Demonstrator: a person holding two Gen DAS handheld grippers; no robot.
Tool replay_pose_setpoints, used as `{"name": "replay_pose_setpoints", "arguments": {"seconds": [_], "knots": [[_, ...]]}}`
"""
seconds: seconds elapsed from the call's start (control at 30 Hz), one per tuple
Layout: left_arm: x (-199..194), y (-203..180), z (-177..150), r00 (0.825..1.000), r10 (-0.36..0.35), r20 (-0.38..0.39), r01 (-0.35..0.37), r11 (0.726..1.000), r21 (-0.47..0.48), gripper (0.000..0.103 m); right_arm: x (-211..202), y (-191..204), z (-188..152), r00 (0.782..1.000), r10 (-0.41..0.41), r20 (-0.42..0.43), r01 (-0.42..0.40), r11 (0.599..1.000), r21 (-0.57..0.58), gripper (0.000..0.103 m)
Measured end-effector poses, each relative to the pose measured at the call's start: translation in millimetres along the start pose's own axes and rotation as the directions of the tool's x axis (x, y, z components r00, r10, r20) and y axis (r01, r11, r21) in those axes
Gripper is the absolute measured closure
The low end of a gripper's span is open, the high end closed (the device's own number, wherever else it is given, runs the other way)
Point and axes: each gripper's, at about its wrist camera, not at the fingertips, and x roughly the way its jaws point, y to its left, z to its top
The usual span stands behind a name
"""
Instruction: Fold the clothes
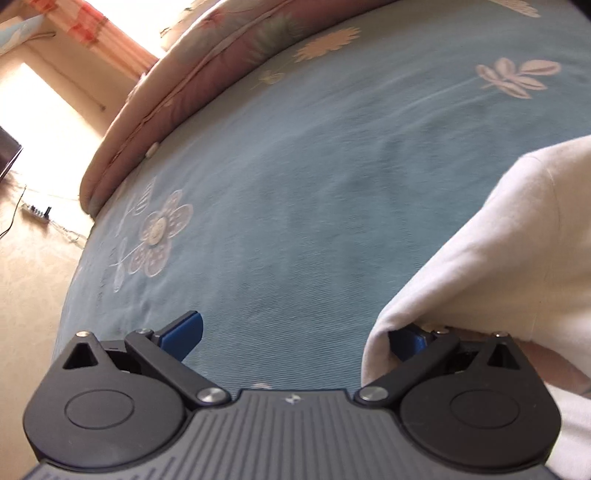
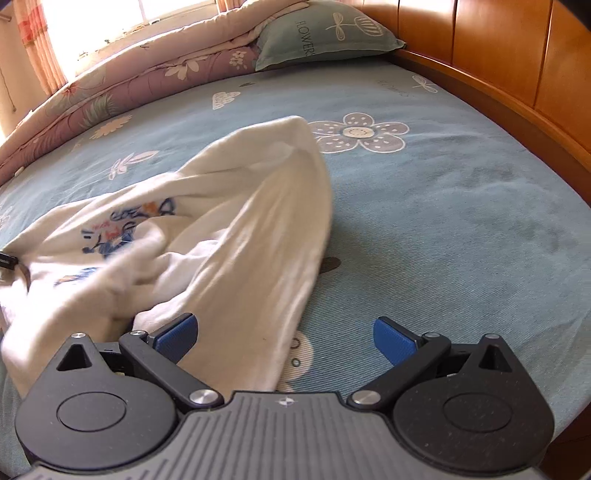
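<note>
Blue bedsheet (image 2: 424,229) with pale printed flowers covers the whole bed, and the white garment (image 2: 236,236) lies on it, crumpled, with one long part stretched toward the right gripper (image 2: 284,338). Behind the garment, along the far side of the bed, lies a folded quilt (image 2: 122,92) in pink and purple with a flower pattern, and next to it a green pillow (image 2: 325,33) with the word FLOWERS. A wooden headboard (image 2: 517,74) curves along the right side in the right wrist view. The fingers of the right gripper are wide apart; the cloth passes over the space between them near the left blue pad (image 2: 177,338), but I cannot tell whether it touches the pad. In the left wrist view the left gripper (image 1: 295,339) also has its fingers wide apart, and white cloth (image 1: 491,266) hangs over the right blue pad and hides most of it. The printed drawing on the garment, blue and orange, is blurred and partly folded under, so it cannot be read. A small black part at the left edge of the right wrist view is cut off and I cannot say what it is. Only the left wrist view shows the beige floor (image 1: 33,295), a power strip (image 1: 37,213) with a cable on it, and a striped curtain (image 1: 96,29) by a very bright window. Only the right wrist view shows the pillow, the headboard and the print.
</note>
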Motion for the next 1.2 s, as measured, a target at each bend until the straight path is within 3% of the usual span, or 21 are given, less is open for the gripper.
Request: {"name": "replay_pose_setpoints", "arguments": {"seconds": [0.07, 0.17, 0.37, 0.5, 0.6, 0.77, 0.9, 1.0, 1.13, 1.2], "knots": [[2, 7, -3, 1.000, -0.019, -0.012, 0.019, 0.999, -0.028, 0.000, 1, -2, 0, 1.000, 0.005, -0.002, -0.005, 1.000, 0.004, 0.000], [-15, 4, -12, 0.997, -0.070, 0.037, 0.070, 0.997, -0.012, 0.001, 4, 0, 7, 1.000, 0.024, 0.005, -0.024, 1.000, -0.004, 0.000], [-46, -17, -14, 0.963, -0.234, 0.131, 0.221, 0.970, 0.104, 0.001, 28, 13, 45, 0.997, 0.072, 0.022, -0.069, 0.994, -0.090, 0.000], [-43, -40, -13, 0.962, -0.249, 0.111, 0.227, 0.958, 0.174, 0.001, 62, 18, 66, 0.989, 0.097, -0.112, -0.107, 0.991, -0.080, 0.000], [-38, -50, -19, 0.965, -0.248, 0.088, 0.227, 0.953, 0.199, 0.001, 88, 22, 81, 0.970, 0.117, -0.215, -0.134, 0.989, -0.068, 0.000], [-31, -39, -25, 0.966, -0.251, 0.068, 0.238, 0.959, 0.153, 0.000, 90, 6, 69, 0.962, -0.131, -0.239, 0.077, 0.972, -0.223, 0.000], [-29, -33, -27, 0.967, -0.249, 0.061, 0.239, 0.961, 0.140, 0.000, 77, -37, 76, 0.946, -0.250, -0.205, 0.206, 0.954, -0.216, 0.000], [-29, -33, -28, 0.967, -0.247, 0.061, 0.237, 0.962, 0.135, 0.000, 69, -65, 88, 0.905, -0.404, -0.133, 0.365, 0.898, -0.244, 0.000], [-30, -32, -28, 0.967, -0.249, 0.058, 0.239, 0.961, 0.135, 0.000, 56, -93, 113, 0.848, -0.530, -0.010, 0.508, 0.818, -0.270, 0.000], [-30, -32, -28, 0.967, -0.250, 0.057, 0.240, 0.961, 0.137, 0.000, 49, -97, 124, 0.807, -0.585, 0.079, 0.579, 0.757, -0.303, 0.000]]}}
